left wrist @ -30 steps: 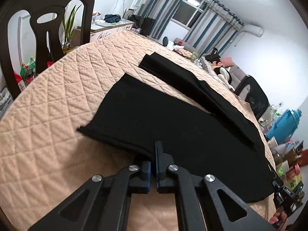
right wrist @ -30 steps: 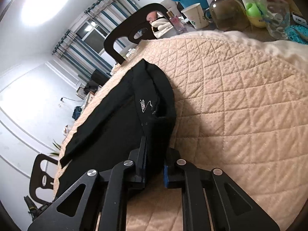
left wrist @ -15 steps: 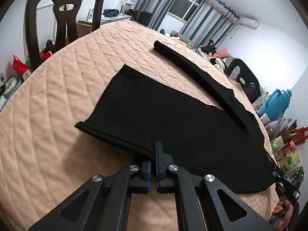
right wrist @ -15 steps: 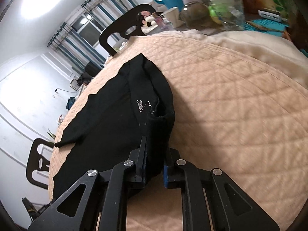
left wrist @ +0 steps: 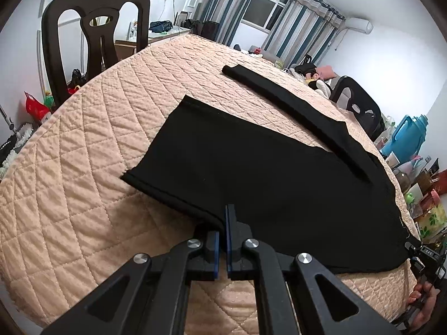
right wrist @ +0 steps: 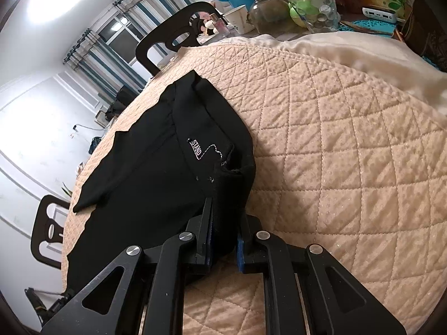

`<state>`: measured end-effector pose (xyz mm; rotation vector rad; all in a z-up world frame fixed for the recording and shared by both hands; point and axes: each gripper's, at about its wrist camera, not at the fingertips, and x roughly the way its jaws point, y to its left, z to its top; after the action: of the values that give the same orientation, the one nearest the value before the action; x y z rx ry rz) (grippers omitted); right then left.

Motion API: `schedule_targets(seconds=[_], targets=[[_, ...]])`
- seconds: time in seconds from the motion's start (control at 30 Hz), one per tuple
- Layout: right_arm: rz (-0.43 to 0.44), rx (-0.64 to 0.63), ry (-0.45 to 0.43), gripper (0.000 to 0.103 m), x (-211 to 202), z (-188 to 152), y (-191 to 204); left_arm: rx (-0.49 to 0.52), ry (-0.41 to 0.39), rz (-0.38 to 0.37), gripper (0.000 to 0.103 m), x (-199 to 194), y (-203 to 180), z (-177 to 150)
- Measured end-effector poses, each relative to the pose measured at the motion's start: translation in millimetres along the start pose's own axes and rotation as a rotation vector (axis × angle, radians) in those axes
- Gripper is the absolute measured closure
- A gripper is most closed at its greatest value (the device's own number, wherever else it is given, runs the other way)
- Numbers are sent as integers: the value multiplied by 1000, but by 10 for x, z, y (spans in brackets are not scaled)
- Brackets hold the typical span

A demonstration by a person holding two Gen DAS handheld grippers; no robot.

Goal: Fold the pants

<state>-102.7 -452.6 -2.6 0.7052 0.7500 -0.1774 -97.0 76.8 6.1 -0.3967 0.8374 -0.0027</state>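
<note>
Black pants [left wrist: 251,173] lie spread on a round table with a peach quilted cover [left wrist: 69,195]. One leg lies flat near me, the other leg [left wrist: 293,103] stretches away behind it. My left gripper [left wrist: 224,223] is shut on the hem corner of the near leg. My right gripper [right wrist: 223,223] is shut on the waistband of the pants [right wrist: 156,173], by a white "STAND" logo [right wrist: 197,148]. The right gripper also shows at the far right of the left wrist view [left wrist: 424,256].
A dark chair [left wrist: 95,36] stands behind the table on the left, another [left wrist: 360,106] at the far right. A blue jug [left wrist: 408,136], bottles and jars crowd a side surface. In the right wrist view a glass bowl [right wrist: 313,8], cup and white cloth [right wrist: 363,53] lie beyond the table edge.
Both grippers have kept their hold on the pants. The far leg now looks narrower and lies further from the near leg. The pants look stretched flatter.
</note>
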Motion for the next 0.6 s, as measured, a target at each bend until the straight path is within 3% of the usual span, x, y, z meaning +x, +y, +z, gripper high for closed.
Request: schedule_targets(seconds=[0.13, 0.3, 0.4, 0.47, 0.6], targets=[[-23, -57, -11, 80, -89, 7, 70, -3, -9, 49, 83, -94, 62, 7], [-158, -157, -125, 70, -391, 76, 138, -3, -86, 193, 74, -307, 164, 150], [-364, -245, -211, 70, -507, 94, 225, 12, -127, 163, 61, -359, 99, 247], [-369, -282, -235, 70, -563, 95, 269, 42, -130, 118, 57, -310, -23, 269], [-269, -355, -230, 70, -495, 29, 444, 125, -45, 33, 56, 22, -275, 233]])
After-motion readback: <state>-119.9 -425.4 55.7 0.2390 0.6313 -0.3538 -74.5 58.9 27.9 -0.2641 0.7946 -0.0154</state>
